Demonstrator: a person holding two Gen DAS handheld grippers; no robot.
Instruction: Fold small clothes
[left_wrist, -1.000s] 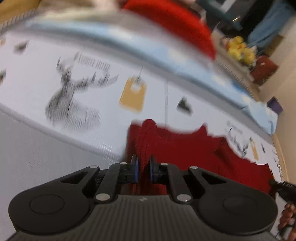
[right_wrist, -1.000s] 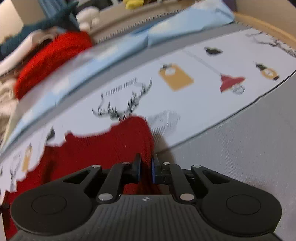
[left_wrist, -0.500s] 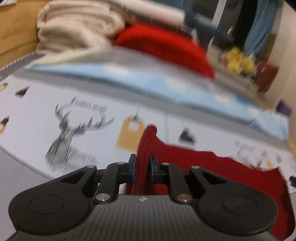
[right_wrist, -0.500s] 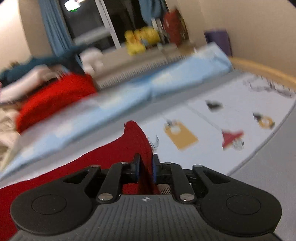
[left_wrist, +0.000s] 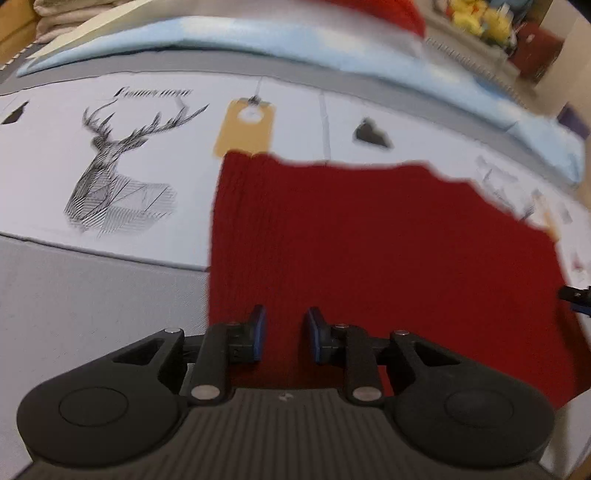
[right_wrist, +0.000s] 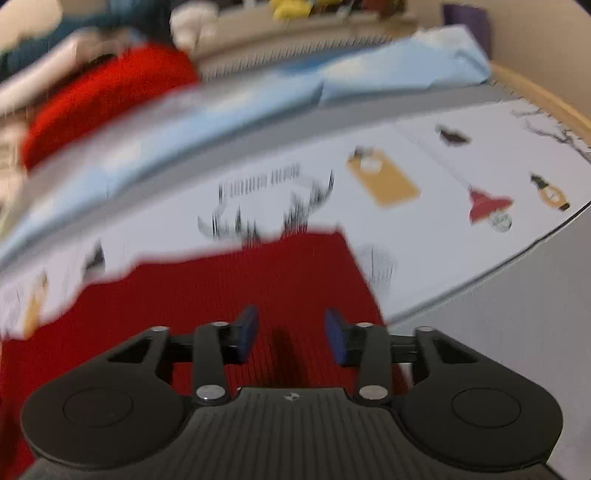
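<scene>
- Both grippers have let go: half a second ago each was clamped on a raised corner of the dark red ribbed knit garment; now the left gripper and the right gripper each have their blue pads spread apart with nothing between them.
- The garment has dropped flat onto the white printed sheet with a deer drawing, its near part over the plain grey bed cover.
- That reads as one fold just laid down, so the next step is likely a fresh grasp for a second fold.
- The garment's left edge runs straight just beside the left gripper; its far edge stops short of the pale blue bedding.
- Bare sheet lies on the left of the garment and beyond its far edge, with cover to the right, giving room to swing either side inward.
</scene>
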